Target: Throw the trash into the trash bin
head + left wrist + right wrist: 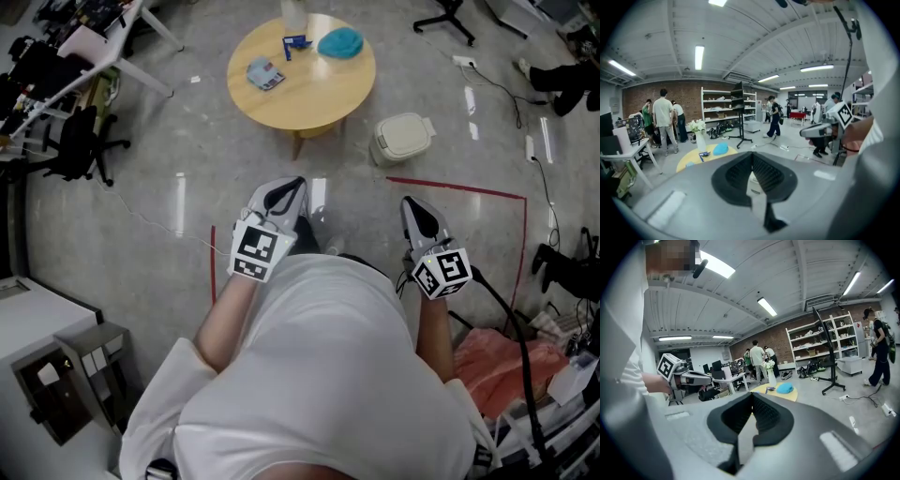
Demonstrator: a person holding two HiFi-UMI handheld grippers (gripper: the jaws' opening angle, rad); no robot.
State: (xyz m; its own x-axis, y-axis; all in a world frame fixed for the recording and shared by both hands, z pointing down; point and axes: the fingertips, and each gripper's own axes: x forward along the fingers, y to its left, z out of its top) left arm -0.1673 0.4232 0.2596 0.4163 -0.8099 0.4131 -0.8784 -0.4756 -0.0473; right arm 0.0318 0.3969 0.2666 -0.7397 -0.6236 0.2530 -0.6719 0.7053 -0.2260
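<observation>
A round wooden table [309, 98] stands ahead of me and carries a crumpled packet [264, 73], a small blue item [295, 44], a teal lump [339, 42] and a vase. A white lidded trash bin [401, 138] sits on the floor to the table's right. My left gripper [293, 186] and right gripper [411, 203] are held in front of my body, well short of the table, both shut and empty. The left gripper view shows the shut jaws [752, 155] below the table [693, 159] and the teal lump [720, 148]. In the right gripper view the jaws [752, 395] meet below the teal lump [784, 388].
Red tape lines [459, 189] mark the floor around me. A white desk and black chairs [80, 141] stand at the left, and cables with a power strip [466, 63] lie at the right. Several people [663, 119], shelves [722, 110] and a black stand [739, 117] are beyond the table.
</observation>
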